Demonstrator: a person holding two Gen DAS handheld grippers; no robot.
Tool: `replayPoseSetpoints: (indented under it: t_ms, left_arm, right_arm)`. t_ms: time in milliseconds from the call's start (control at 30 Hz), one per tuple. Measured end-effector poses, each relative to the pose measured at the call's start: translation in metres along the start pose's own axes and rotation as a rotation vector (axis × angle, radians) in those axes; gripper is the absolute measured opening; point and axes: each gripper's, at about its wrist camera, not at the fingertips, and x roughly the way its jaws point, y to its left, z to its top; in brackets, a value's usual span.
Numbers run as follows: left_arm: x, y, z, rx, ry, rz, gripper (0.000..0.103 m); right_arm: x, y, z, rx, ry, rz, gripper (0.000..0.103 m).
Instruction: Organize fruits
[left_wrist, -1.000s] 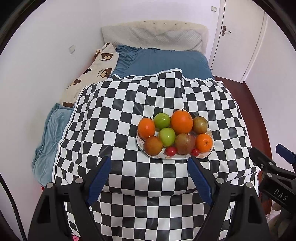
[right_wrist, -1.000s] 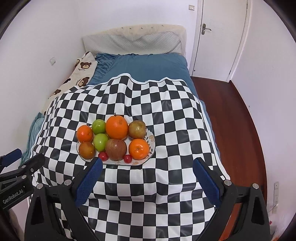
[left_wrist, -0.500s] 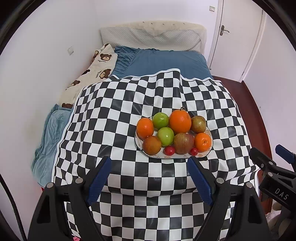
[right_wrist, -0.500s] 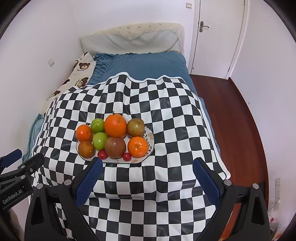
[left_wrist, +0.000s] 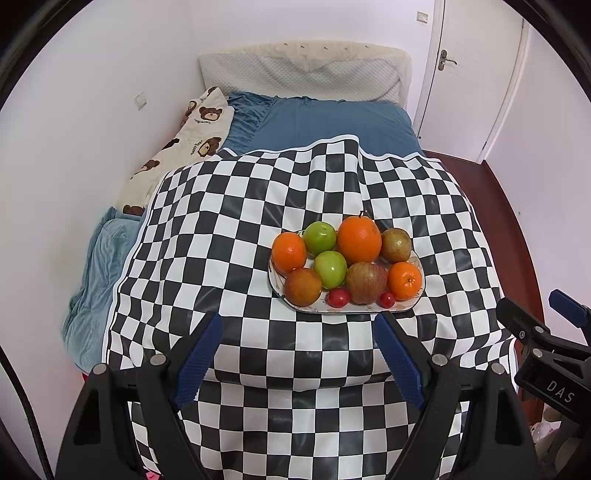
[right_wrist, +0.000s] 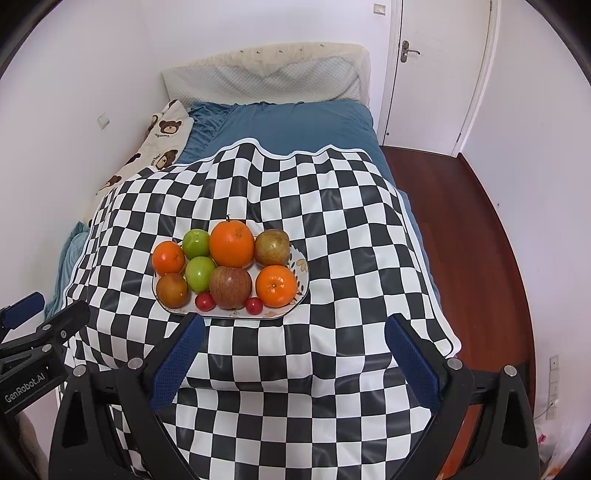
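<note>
A white patterned plate (left_wrist: 419, 291) (right_wrist: 301, 280) rests on a black-and-white checkered cloth (left_wrist: 236, 258) (right_wrist: 351, 258) spread over a bed. It carries a big orange (left_wrist: 359, 239) (right_wrist: 232, 243), two smaller oranges (left_wrist: 289, 252) (left_wrist: 404, 280), two green apples (left_wrist: 320, 238) (left_wrist: 330, 268), a red apple (left_wrist: 365, 282) (right_wrist: 231, 287), brownish fruits (left_wrist: 396, 244) (left_wrist: 303, 287) and two small red fruits (left_wrist: 338, 297) (left_wrist: 386, 300). My left gripper (left_wrist: 299, 325) hangs open in front of the plate, nothing between its blue fingers. My right gripper (right_wrist: 293, 326) is also open and empty, just short of the plate's near rim.
The bed has a blue sheet (left_wrist: 332, 122), a white pillow (left_wrist: 295, 74) at the head and a bear-print blanket (left_wrist: 177, 155) along the left wall. A wooden floor (right_wrist: 472, 240) and a white door (right_wrist: 432, 74) lie to the right. Each gripper shows at the edge of the other's view.
The plate and bed have drifted slightly up and left in both views, more so in the right wrist view. Both grippers' jaws keep the same wide gap. No fruit has moved.
</note>
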Motion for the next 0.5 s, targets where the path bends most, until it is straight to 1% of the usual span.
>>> replayPoseSetpoints:
  t_ms: [500]
  left_arm:
    - [0.0006,-0.0019,-0.0009,0.007,-0.002,-0.004,0.083]
  right_arm:
    - [-0.002,0.0004,-0.0004,-0.003,-0.002,-0.001,0.1]
